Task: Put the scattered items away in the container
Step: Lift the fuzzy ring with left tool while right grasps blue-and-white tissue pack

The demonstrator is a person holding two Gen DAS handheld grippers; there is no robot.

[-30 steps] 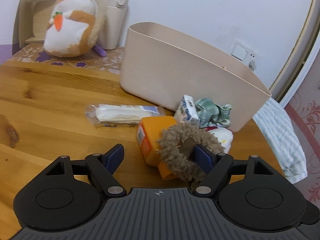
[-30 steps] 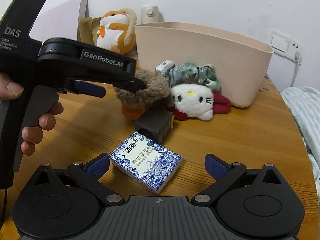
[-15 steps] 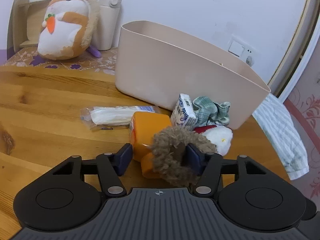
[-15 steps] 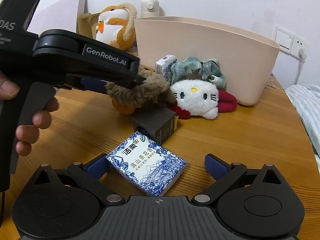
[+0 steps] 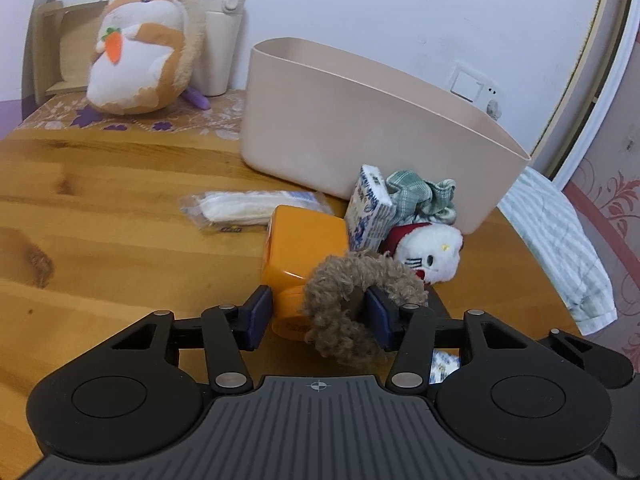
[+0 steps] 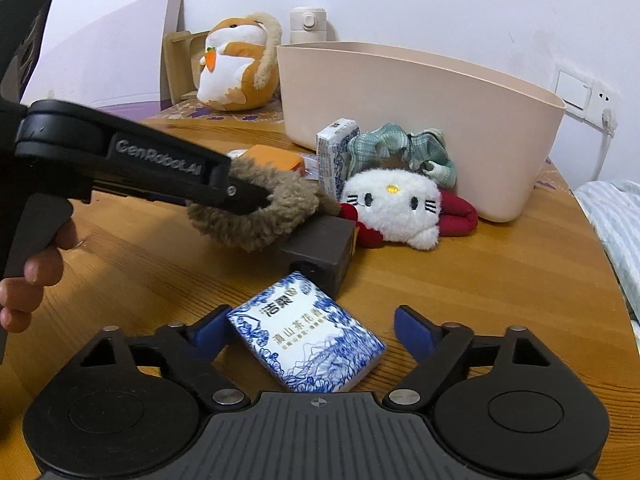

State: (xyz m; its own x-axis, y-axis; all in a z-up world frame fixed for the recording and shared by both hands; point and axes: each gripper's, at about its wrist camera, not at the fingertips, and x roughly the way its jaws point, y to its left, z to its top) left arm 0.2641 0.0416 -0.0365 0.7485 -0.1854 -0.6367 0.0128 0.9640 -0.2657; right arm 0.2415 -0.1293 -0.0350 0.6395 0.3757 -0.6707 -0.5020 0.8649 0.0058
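A beige tub (image 5: 360,132) (image 6: 420,120) stands at the back of the wooden table. My left gripper (image 5: 316,314) (image 6: 244,200) has a fuzzy brown scrunchie (image 5: 352,304) (image 6: 256,212) hooked over its right finger and lifted above the table; the jaws stand partly apart. My right gripper (image 6: 308,330) is open low over the table, around a blue-and-white tissue pack (image 6: 308,344). An orange box (image 5: 300,248), a white cat plush (image 5: 424,252) (image 6: 392,204), a green scrunchie (image 5: 424,196) (image 6: 400,148), a small blue-white pack (image 5: 370,212) (image 6: 334,148), a dark box (image 6: 320,248) and a clear packet (image 5: 248,208) lie before the tub.
A hamster plush (image 5: 140,52) (image 6: 236,64), a cream flask (image 5: 220,40) and a cardboard box (image 5: 52,52) stand at the back left. A striped cloth (image 5: 560,248) lies off the table's right edge. A wall socket (image 6: 588,92) is behind the tub.
My left gripper's jaws have narrowed and it has risen with the brown scrunchie off the orange box. My right gripper has moved forward, bringing the tissue pack between its fingers.
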